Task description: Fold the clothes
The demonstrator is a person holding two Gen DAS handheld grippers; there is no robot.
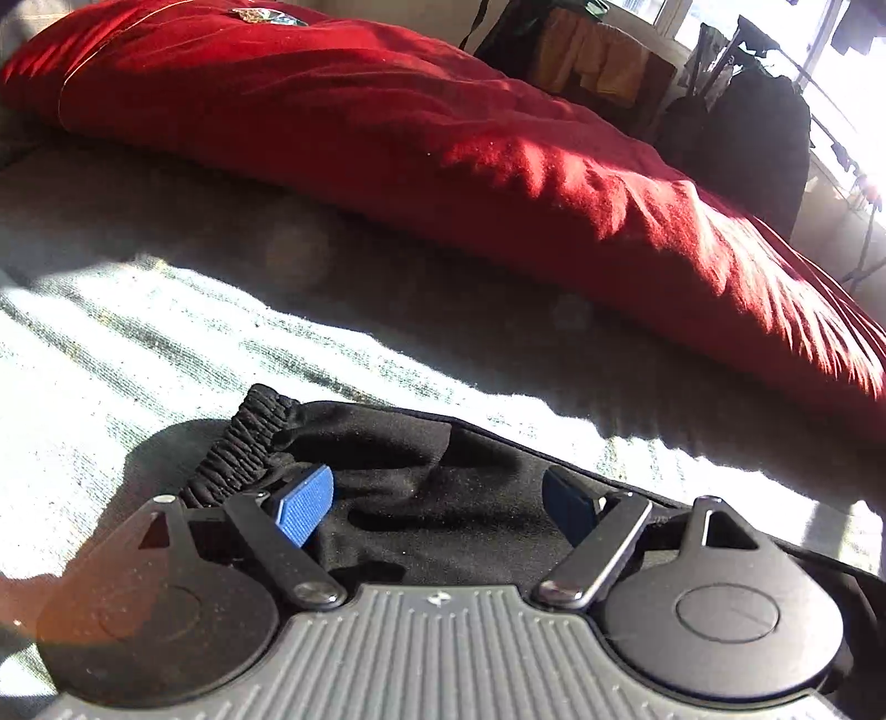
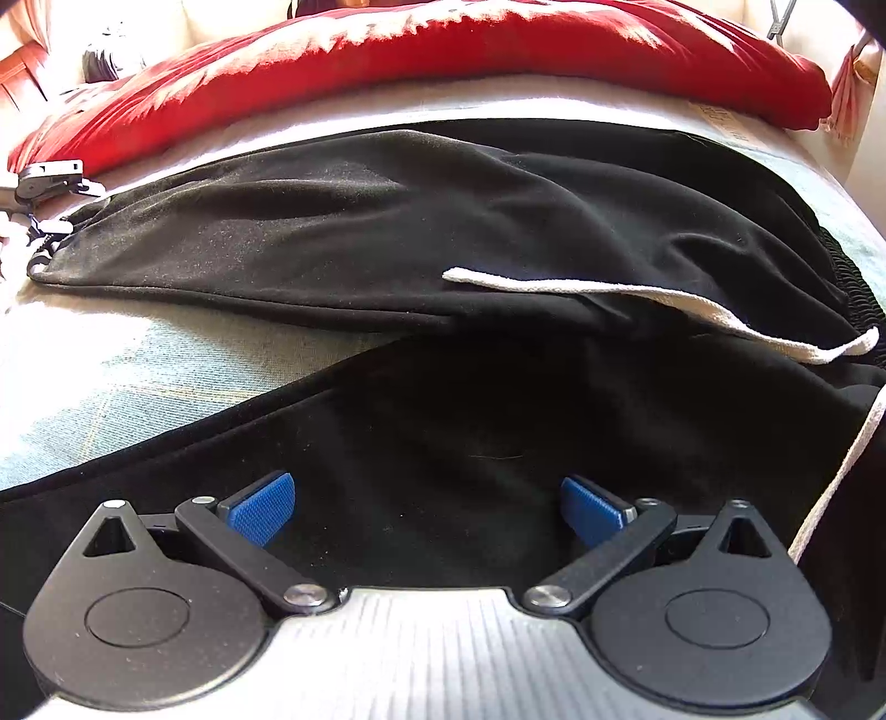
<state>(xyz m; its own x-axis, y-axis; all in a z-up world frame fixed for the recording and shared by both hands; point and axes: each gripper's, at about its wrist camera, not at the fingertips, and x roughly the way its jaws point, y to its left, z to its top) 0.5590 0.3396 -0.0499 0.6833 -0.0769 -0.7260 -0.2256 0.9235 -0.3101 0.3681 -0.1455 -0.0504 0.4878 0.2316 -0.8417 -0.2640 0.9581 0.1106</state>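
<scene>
The right gripper (image 2: pixel 426 509) hangs wide apart over black trousers (image 2: pixel 387 232) spread on a pale cover (image 2: pixel 138 382). A white drawstring (image 2: pixel 637 291) trails right; a red cushion (image 2: pixel 443 50) lies far behind.

Trousers (image 2: pixel 387 232) lie on the bed (image 2: pixel 111 376), cushion (image 2: pixel 443 50) behind them.

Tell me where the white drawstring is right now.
In the right wrist view, the white drawstring lies across the black pants on the right side, near the ribbed waistband, ahead of the open right gripper.
</scene>
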